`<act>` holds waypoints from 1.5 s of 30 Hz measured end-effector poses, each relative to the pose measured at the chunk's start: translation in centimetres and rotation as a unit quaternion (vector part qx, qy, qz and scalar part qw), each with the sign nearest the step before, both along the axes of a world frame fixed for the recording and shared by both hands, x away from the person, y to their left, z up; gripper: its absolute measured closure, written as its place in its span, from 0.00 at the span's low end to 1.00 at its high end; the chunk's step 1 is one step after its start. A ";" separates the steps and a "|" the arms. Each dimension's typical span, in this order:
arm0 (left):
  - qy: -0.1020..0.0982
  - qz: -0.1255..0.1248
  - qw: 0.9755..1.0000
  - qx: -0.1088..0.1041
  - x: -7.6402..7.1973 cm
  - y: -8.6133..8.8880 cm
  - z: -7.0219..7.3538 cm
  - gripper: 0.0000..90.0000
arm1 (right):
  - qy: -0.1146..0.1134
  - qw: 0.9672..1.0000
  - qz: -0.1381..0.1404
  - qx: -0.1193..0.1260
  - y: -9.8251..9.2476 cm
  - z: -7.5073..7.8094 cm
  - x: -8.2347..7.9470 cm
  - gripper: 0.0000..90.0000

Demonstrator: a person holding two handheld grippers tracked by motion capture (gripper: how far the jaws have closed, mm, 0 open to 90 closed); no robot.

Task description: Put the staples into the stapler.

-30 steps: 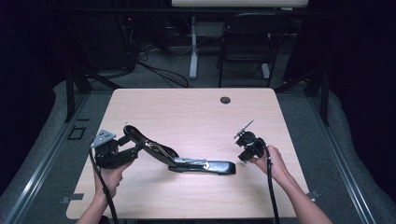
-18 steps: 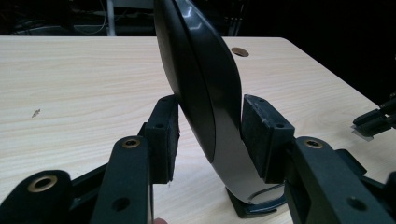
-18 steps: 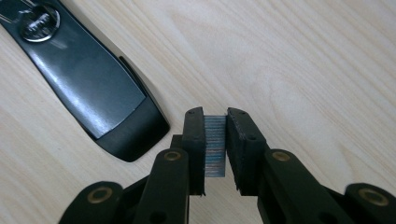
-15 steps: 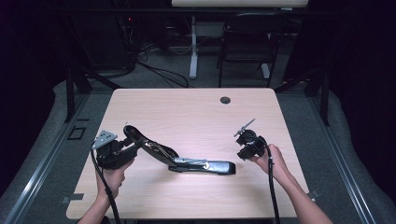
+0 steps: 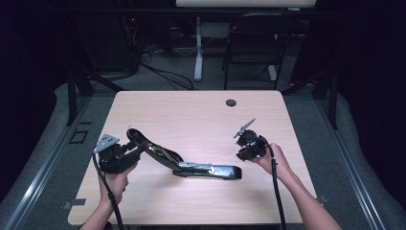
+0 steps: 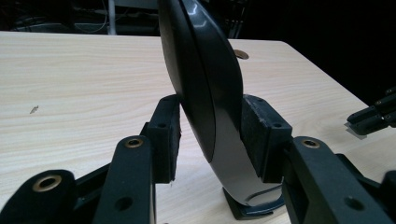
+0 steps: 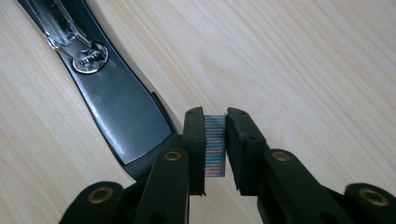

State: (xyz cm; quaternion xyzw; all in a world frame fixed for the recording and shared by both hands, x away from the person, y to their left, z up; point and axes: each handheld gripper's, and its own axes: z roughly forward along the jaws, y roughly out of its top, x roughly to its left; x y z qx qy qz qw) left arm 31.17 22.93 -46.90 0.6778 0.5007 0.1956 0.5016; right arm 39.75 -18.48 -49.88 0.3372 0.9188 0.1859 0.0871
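Presently on my table [image 5: 191, 115]: one black stapler [image 5: 210, 170], swung open, and one strip of staples [image 7: 215, 145].

Item 1, stapler. Its base lies flat near the table's middle, toward my edge, long axis running roughly 9 to 3 o'clock in the high view. Its top arm [image 5: 148, 146] rises from the hinge and slants away toward 10 o'clock, its far end at my left claw [image 5: 127, 149]. In the left gripper view that arm [image 6: 205, 93] stands up between my jaws, its upper end cut off by the frame's top; my jaws have just been closing, the right pad [image 6: 259, 135] pressing the arm, while whether the left pad [image 6: 168, 137] touches it I cannot tell. The open metal staple channel [image 7: 60, 23] is cut off at 11 o'clock in the right gripper view.

Item 2, staple strip. Pinched between the pads of my right claw [image 7: 215, 144], held on edge just above the wood, just beside the base's rounded end [image 7: 126, 121]. Its lower end is hidden behind the jaws. In the high view my right claw [image 5: 250, 146] sits at 3 o'clock of the stapler; the strip is too small to make out there.
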 end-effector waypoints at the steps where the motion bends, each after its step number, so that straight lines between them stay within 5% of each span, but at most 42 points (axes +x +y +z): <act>1: 0.000 0.000 1.000 0.000 0.0 0.0 0.0 0.65 | -0.002 1.000 0.002 0.000 0.1 0.1 0.0 0.87; 24: 0.003 -0.001 1.000 -0.004 0.0 0.0 -0.1 0.65 | -0.037 0.998 0.050 0.026 3.0 2.0 0.1 0.87; 31: 0.003 -0.002 1.000 -0.003 0.0 0.0 -0.2 0.65 | -0.034 0.996 0.063 0.046 3.5 2.2 0.2 0.87; 45: 0.004 -0.005 1.000 -0.001 0.0 0.0 -0.2 0.65 | -0.035 0.993 0.099 0.045 5.7 2.1 0.7 0.87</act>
